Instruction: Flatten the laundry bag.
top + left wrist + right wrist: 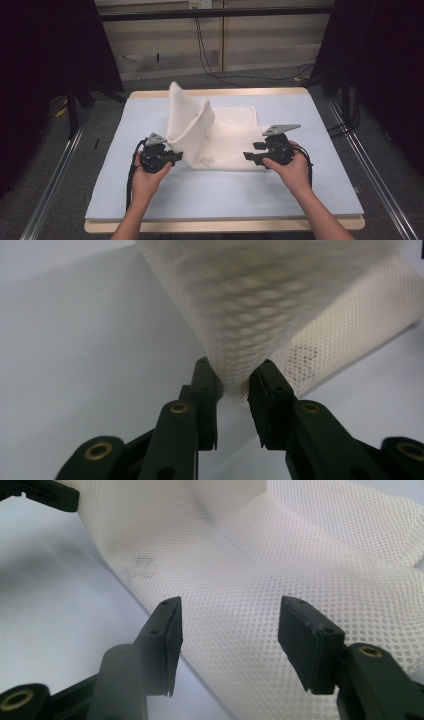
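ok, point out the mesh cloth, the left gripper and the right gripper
mesh cloth (227, 142), high view, flat middle part.
left gripper (234, 382), left gripper view, midway between jaws, pinching cloth.
right gripper (230, 630), right gripper view, gap between open jaws.

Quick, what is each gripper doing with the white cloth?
Left gripper: shut on a pinched-up fold of the white mesh cloth.
Right gripper: open, jaws apart over the cloth, gripping nothing.

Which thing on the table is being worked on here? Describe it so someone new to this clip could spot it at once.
On the pale blue mat covering the table, look between the two black grippers. There lies a white mesh cloth, partly flat. Its left part stands up in a tall fold, pinched by the left gripper, and its fine perforated weave marks it out; the right gripper is open over it.
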